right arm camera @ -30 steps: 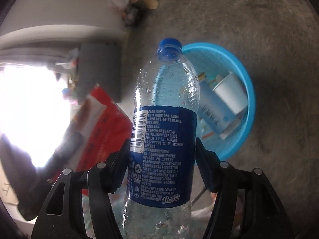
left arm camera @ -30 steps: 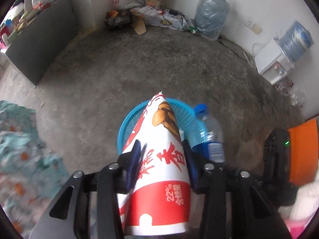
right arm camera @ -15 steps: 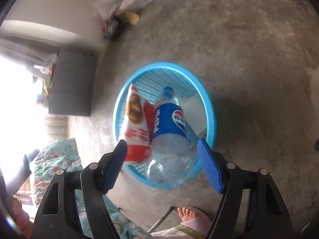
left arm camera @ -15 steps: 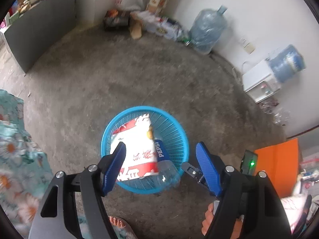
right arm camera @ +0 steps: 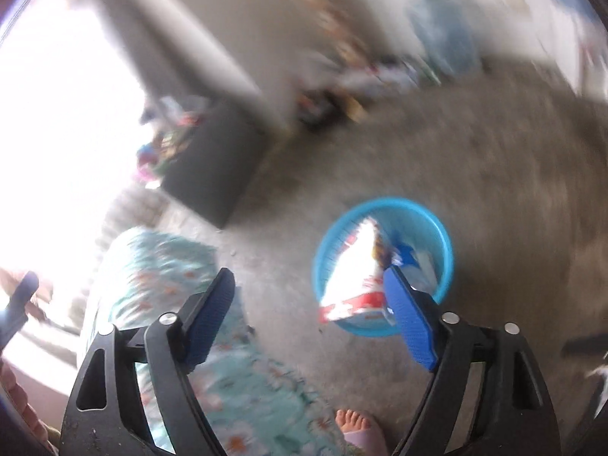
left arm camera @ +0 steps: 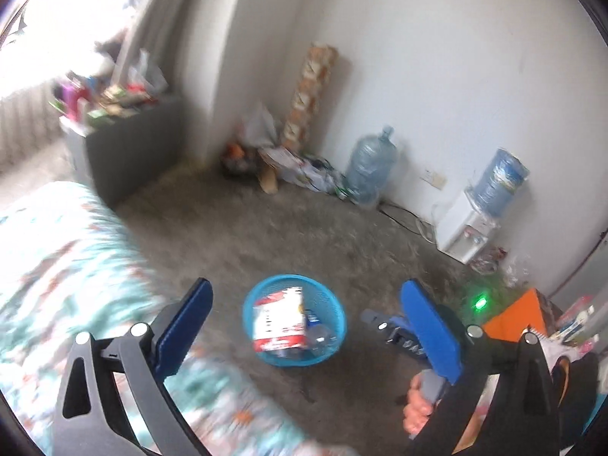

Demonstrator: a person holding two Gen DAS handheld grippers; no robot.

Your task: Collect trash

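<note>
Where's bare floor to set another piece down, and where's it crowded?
Bare concrete floor between the blue basket and the far wall. Crowded: the litter pile in the corner, the big water jug and the dispenser along the wall. The basket already holds a snack bag and a bottle. The floral bedding borders the floor's left side.

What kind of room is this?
Probably a bedroom or simple living room in someone's home. A flowery blanket lies on what looks like a bed, a water dispenser stands by the white wall, and a blue trash basket sits on the bare concrete floor.
</note>
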